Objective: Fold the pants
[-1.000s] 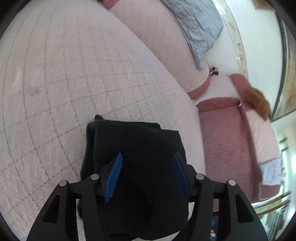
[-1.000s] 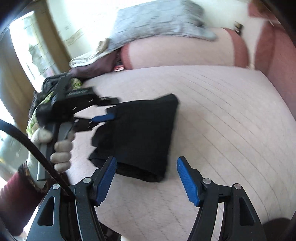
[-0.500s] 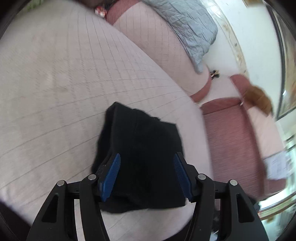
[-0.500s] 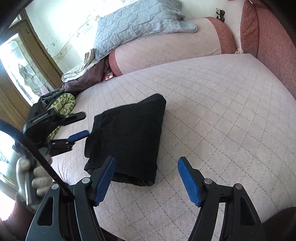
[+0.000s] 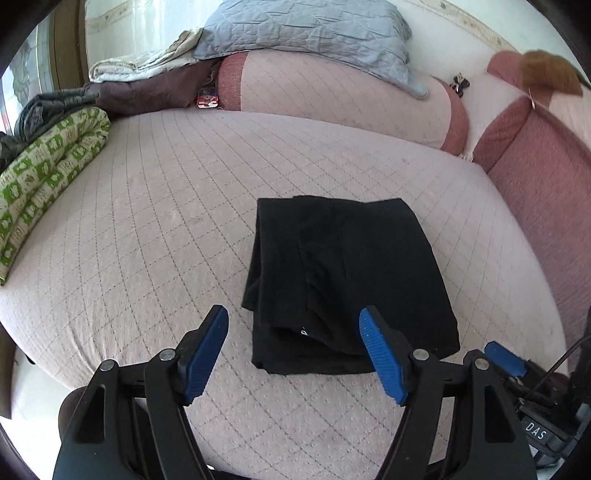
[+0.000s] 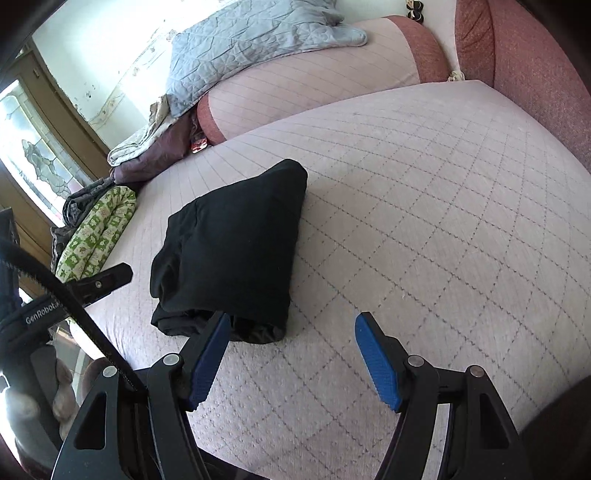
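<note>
Hovering on the near side of the folded black pants [image 5: 351, 273]: the left gripper [image 5: 292, 312], jaws released and just been opening, blue pads wide apart, nothing pressed between them. Only the near left corner of the pants showing behind the gap, with one pad in front of the cloth and the other in front of bare cover.

Just beside the near right corner of the pants, in the left wrist view: one blue pad of the right gripper [image 5: 502, 358]. From its own camera, right gripper [image 6: 292, 317] also released and empty, gap mostly over bare cover, to the right of the near end of the pants. Left of the pants in that view, a black finger of the left gripper, and low beside it a blurred hand [image 6: 59, 391] on the handle.

Lying flat as a thick, several-layered packet on the pink quilted mattress cover [image 5: 147, 229], touched by no pad as far as can be told: the pants themselves.

Well to the left of the pants, a rolled green-patterned blanket [image 5: 48, 166]. To their right, a dark pink cushion [image 5: 535, 192]. Beyond the pants, a long pink bolster [image 5: 332, 96], with a grey-blue quilted pillow [image 5: 306, 33] on top and a dark brown cloth [image 5: 147, 92] at its left end.
</note>
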A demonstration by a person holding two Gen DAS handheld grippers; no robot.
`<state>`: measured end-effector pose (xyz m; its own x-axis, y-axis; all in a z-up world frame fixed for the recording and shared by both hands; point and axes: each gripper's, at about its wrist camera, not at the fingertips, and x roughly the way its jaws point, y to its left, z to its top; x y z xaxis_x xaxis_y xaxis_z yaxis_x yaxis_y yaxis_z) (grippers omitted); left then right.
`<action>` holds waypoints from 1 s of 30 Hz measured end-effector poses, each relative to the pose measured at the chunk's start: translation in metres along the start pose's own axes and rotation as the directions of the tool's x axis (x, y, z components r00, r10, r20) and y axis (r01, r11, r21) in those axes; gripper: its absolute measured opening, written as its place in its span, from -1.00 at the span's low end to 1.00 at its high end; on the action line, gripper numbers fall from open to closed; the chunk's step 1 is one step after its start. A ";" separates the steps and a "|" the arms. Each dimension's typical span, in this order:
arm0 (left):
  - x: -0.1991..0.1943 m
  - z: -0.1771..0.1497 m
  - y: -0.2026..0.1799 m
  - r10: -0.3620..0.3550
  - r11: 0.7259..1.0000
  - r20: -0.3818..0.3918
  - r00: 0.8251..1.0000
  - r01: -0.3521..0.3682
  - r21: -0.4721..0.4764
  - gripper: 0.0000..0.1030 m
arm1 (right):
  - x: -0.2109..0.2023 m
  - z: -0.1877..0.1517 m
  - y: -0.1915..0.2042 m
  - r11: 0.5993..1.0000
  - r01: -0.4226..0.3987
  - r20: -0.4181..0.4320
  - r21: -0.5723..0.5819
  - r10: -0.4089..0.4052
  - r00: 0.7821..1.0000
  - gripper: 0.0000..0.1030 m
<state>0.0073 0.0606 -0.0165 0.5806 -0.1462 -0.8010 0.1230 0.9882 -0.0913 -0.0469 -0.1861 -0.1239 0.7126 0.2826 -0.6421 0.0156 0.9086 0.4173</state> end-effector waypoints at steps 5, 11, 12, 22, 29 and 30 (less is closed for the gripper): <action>0.000 -0.006 -0.010 0.027 0.999 -0.008 1.000 -0.026 0.036 0.42 | -0.003 -0.003 0.006 0.999 0.024 0.011 -0.024 -0.023 1.000 0.47; -0.005 -0.011 -0.015 0.052 0.996 0.006 0.999 -0.052 0.070 0.42 | -0.001 -0.006 0.010 0.999 0.031 -0.003 -0.026 -0.031 1.000 0.47; -0.005 -0.011 -0.014 0.051 0.996 0.004 0.999 -0.051 0.069 0.42 | 0.000 -0.006 0.011 0.999 0.032 -0.006 -0.030 -0.032 0.999 0.47; -0.001 -0.011 -0.003 0.053 0.997 -0.020 0.998 -0.051 0.057 0.42 | 0.002 -0.007 0.023 0.997 0.048 -0.020 -0.054 -0.049 0.999 0.48; -0.001 -0.002 0.024 -0.025 0.998 -0.027 0.999 0.024 -0.050 0.42 | 0.001 0.001 0.022 0.996 0.064 -0.018 -0.060 -0.065 0.998 0.48; -0.001 0.002 0.033 -0.035 0.996 -0.024 0.999 0.033 -0.083 0.42 | 0.000 0.003 0.022 0.996 0.066 -0.015 -0.062 -0.067 0.998 0.48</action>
<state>0.0123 0.0933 -0.0181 0.5566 -0.1795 -0.8112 0.0750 0.9832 -0.1662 -0.0442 -0.1674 -0.1127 0.6992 0.2254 -0.6784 0.0193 0.9427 0.3331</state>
